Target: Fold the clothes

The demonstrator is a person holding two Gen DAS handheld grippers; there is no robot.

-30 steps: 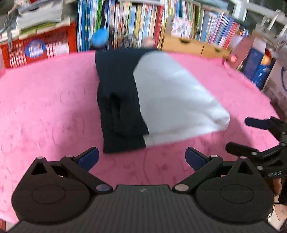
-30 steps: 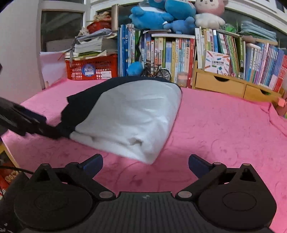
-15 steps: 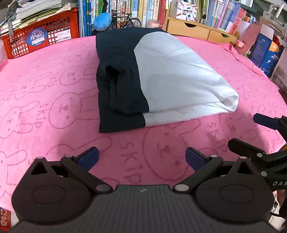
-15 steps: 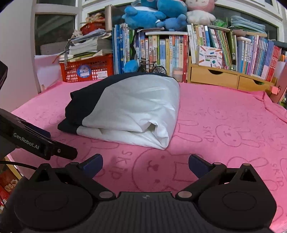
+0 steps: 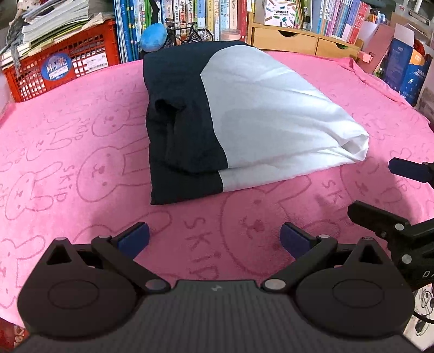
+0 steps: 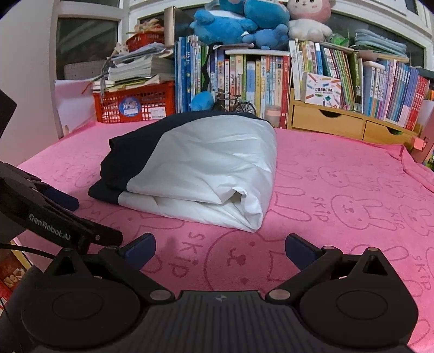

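Observation:
A folded garment, navy on one side and white on the other [image 5: 244, 119], lies as a thick bundle on the pink rabbit-print cloth [image 5: 67, 168]. In the right wrist view the same garment [image 6: 200, 168] shows its white folded end facing me. My left gripper [image 5: 214, 239] is open and empty, hovering above the cloth in front of the garment's near edge. My right gripper [image 6: 219, 251] is also open and empty, a short way back from the white end. Each gripper shows at the side of the other's view: the right one [image 5: 401, 195], the left one [image 6: 62, 214].
A red crate [image 5: 59, 68] under stacked papers, rows of books [image 6: 271, 78], a small model bicycle [image 6: 234, 104], wooden drawers [image 6: 339, 122] and plush toys [image 6: 244, 24] line the far edge. Boxes [image 5: 407, 70] stand at the right.
Both grippers have pulled back and steadied; the garment now sits still and sharp, slightly farther from the left gripper, and nothing is held.

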